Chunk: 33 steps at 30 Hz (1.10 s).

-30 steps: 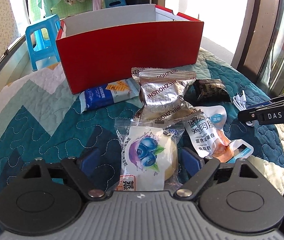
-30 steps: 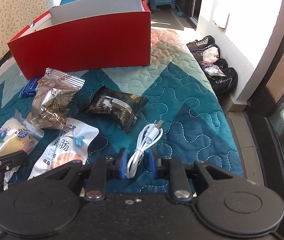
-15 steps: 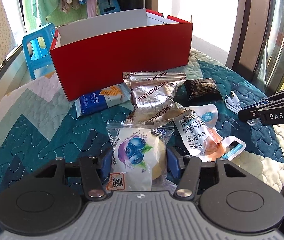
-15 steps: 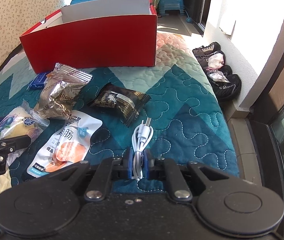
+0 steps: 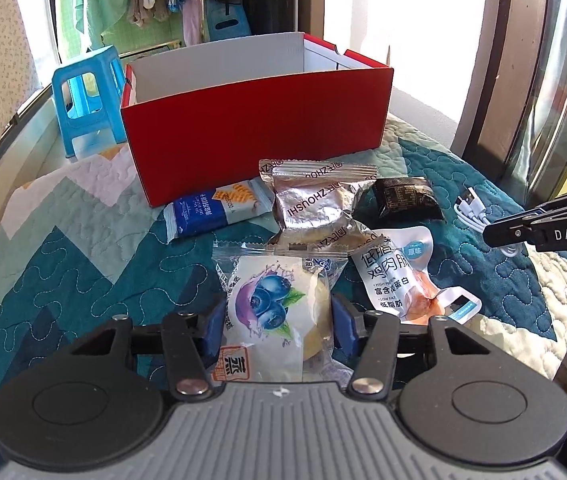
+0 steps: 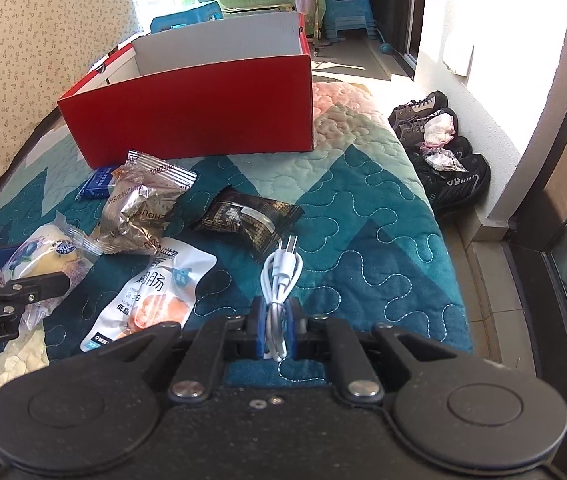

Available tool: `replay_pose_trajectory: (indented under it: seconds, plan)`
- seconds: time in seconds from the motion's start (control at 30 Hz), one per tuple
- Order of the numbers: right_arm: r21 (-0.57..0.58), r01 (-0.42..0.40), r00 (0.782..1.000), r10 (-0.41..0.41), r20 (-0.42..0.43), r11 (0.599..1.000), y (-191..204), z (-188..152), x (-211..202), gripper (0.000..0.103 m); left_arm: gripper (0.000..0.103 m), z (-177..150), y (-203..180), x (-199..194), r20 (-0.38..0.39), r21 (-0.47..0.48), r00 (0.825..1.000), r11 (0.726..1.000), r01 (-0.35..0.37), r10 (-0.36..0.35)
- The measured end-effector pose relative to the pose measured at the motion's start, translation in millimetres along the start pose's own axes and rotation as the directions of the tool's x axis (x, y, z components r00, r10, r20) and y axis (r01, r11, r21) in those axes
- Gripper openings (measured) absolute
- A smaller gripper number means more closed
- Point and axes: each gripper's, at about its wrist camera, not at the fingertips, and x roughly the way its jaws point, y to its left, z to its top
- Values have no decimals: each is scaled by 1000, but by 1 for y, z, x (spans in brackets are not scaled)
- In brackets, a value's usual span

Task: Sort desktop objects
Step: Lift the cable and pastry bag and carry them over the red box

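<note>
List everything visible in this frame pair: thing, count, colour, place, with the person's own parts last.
red box: 1, red outside, white inside, far end of quilt
blueberry bun pack: 1, clear with purple print, between left fingers
white cable: 1, white, coiled, between right fingers
silver packet: 1, silver, quilt centre
black packet: 1, black, beside cable
chicken pouch: 1, white-orange, near edge
blue cracker pack: 1, blue, against box
quilt: 1, teal zigzag
blue stool: 1, left of box
shoes: several, dark, on floor
left gripper: shut on bun pack
right gripper: shut on cable
</note>
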Motion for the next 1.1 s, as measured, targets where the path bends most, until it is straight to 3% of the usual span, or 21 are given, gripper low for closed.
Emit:
replay_pose_trajectory:
  seconds: [0.6, 0.9, 1.1]
  plan:
    - [-17, -79, 991, 80, 111, 997, 31, 17, -39, 10, 53, 32, 4, -37, 56, -63, 998, 998, -10, 14]
    - [-26, -116, 979, 118, 166, 993, 42, 49, -56, 10, 53, 73, 8, -60, 115, -53, 993, 998, 32, -26]
    - [-52, -127, 966, 135, 220, 991, 49, 79, -69, 10, 53, 110, 20, -77, 164, -42, 986, 999, 24, -16]
